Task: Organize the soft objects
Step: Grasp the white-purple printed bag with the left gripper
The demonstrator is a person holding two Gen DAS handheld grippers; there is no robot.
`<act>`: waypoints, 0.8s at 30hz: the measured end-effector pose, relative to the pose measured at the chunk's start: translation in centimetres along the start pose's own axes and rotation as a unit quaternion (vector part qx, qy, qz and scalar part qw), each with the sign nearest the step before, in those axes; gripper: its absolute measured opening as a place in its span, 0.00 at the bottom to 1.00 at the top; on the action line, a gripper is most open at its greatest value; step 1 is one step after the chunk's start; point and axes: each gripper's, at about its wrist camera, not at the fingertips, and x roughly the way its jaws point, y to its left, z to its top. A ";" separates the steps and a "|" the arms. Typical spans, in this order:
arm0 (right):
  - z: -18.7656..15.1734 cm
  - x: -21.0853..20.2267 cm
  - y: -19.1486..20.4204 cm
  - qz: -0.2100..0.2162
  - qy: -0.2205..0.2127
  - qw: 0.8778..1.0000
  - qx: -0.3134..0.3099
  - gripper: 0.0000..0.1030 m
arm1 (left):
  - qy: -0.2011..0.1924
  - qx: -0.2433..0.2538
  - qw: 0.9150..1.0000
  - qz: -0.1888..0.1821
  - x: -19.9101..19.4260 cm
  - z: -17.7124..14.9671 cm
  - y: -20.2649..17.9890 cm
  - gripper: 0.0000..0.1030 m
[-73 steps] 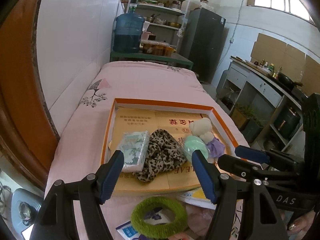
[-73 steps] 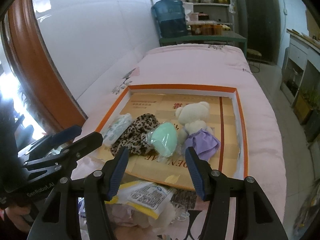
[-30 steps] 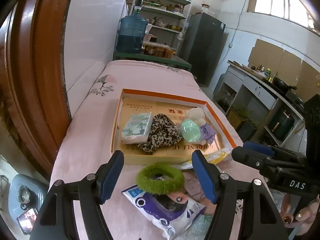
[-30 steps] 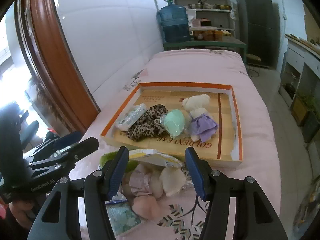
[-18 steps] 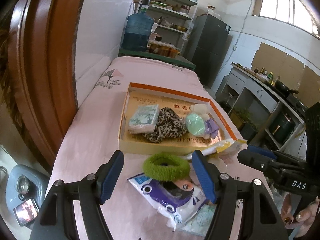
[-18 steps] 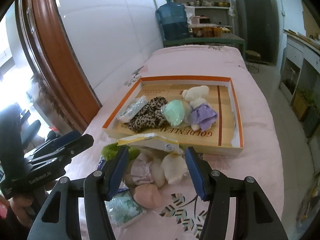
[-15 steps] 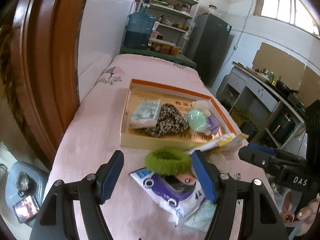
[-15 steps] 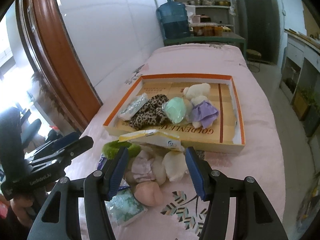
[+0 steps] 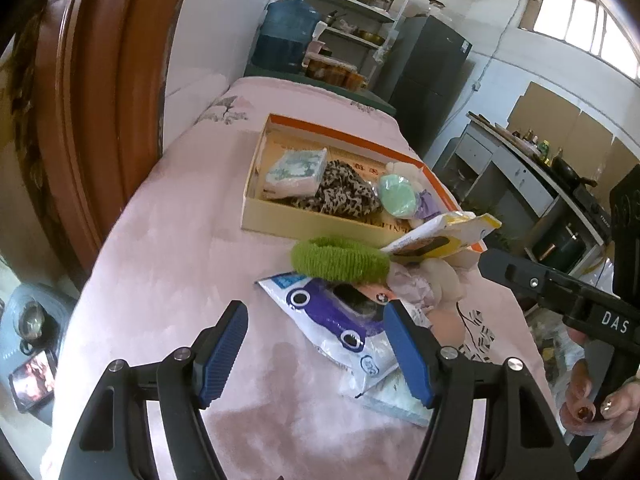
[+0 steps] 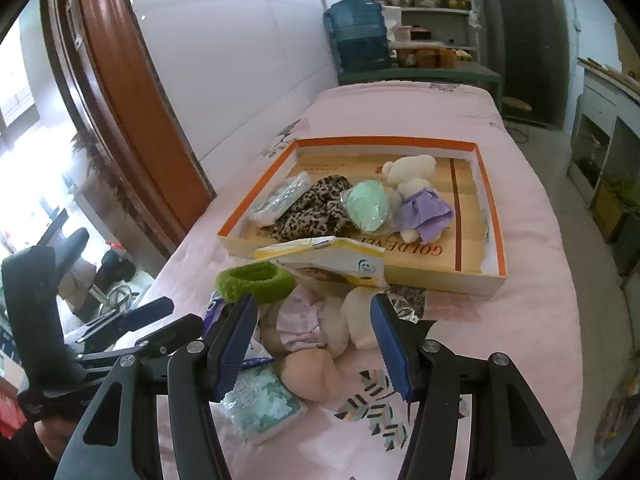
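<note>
Pink-quilted bed (image 9: pixel 168 248) (image 10: pixel 532 240) runs along a white wall with a brown wooden frame (image 10: pixel 112 92) on its left; blue water jug (image 10: pixel 358 36), shelving and a dark fridge (image 9: pixel 428 80) stand past the far end. Shallow cardboard box with orange rim (image 10: pixel 486 184) (image 9: pixel 256 168) sits mid-bed, holding in a row a pale tissue pack (image 10: pixel 282 198) (image 9: pixel 294 172), a leopard-print cloth (image 10: pixel 310 210) (image 9: pixel 340 194), a mint-green round pad in clear wrap (image 10: pixel 368 206) (image 9: pixel 396 196), and a cream teddy in a purple dress (image 10: pixel 416 196) at the right. Loose heap of soft things lies on the quilt just in front of the box's near wall: green fuzzy ring (image 10: pixel 254 282) (image 9: pixel 340 260) on top at left, a yellow-and-white packet (image 10: pixel 332 264) (image 9: pixel 444 234) leaning against the box edge, a cream plush in pink cloth (image 10: pixel 320 324), a peach round piece (image 10: pixel 310 372), a white-and-purple bag (image 9: pixel 336 320), a second tissue pack (image 10: pixel 264 404). Left gripper (image 9: pixel 316 350): jaws wide apart, empty, poised over the purple bag, touching nothing that shows. Right gripper (image 10: pixel 312 346): jaws wide apart, empty, straddling the plush heap from above; contact cannot be told. Each gripper shows at the edge of the other's view
</note>
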 end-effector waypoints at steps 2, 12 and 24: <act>-0.1 0.1 0.0 0.001 0.001 1.000 -0.001 0.59 | 0.009 -0.013 1.000 -0.008 0.5 -0.3 0.3 0.68; -0.6 0.5 -0.3 0.002 0.008 1.000 0.004 0.59 | 0.034 -0.058 0.996 -0.055 2.7 -1.0 0.6 0.68; -0.9 1.0 -1.3 0.001 0.012 1.000 0.011 0.59 | 0.049 -0.065 0.991 -0.109 5.1 0.1 -0.6 0.59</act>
